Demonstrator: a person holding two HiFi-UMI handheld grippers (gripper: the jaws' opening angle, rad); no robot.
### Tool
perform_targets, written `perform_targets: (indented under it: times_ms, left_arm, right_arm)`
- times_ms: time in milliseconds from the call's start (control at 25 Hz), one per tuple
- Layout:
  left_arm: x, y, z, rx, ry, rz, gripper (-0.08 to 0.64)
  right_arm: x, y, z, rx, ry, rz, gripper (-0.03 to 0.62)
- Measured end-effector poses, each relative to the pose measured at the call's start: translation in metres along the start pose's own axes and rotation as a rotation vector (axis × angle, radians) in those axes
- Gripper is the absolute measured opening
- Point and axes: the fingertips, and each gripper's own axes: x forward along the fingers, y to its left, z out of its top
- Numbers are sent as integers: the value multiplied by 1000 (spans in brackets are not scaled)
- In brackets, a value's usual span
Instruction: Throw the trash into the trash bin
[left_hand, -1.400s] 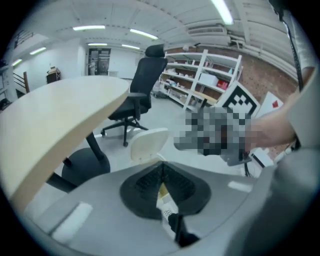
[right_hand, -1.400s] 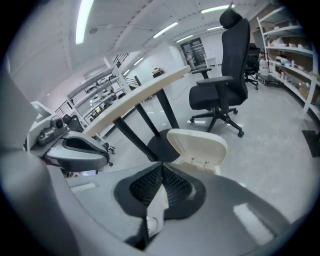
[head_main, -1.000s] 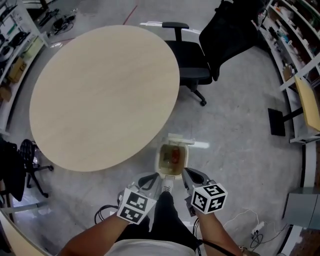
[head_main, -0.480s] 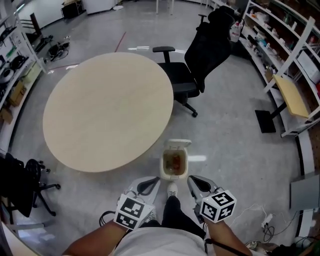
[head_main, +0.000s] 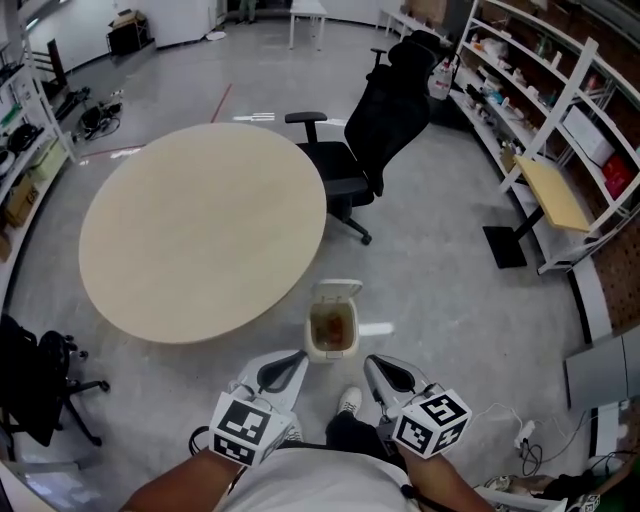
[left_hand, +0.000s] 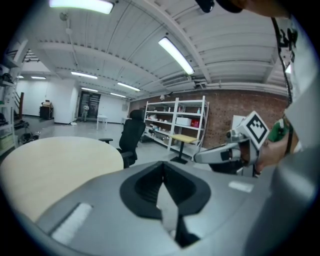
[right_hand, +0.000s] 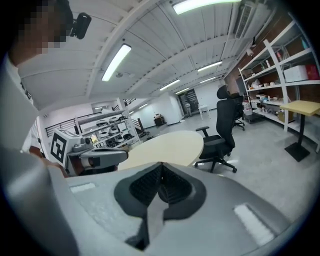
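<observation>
Grey concrete floor (head_main: 450, 280) lay under everything in the head view. On it stood the small cream trash bin (head_main: 330, 355), its lid (head_main: 336, 290) tipped open, just off the near edge of the round pale-wood table (head_main: 200, 225). Reddish-orange trash (head_main: 334, 326) lay inside the bin. The left gripper (head_main: 296, 355) and the right gripper (head_main: 372, 362) hung side by side low in the view, on the person's side of the bin and clear of it. The left gripper view showed its jaws pressed together with nothing between them, and the right gripper view showed the same: jaws fully closed and empty. A black office chair (head_main: 375, 130) stood beyond the table, and shelving (head_main: 560, 120) ran along the right side of the room.
</observation>
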Motion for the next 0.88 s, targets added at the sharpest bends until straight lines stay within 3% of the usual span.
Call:
perform_targets:
  times_ms: [200,480,880]
  left_arm:
    - [1,-15,14,4,-36,8,8]
    - [3,-27,24,-5,-59,88,8]
    - [13,-88,28,-56,-97,157,8]
  right_arm:
    - [-19,-4,10,-8,-21,12,2]
    - [-35,-10,22,-51,-47,84,2]
    - [-87,-35,32,-88,-85,154,2]
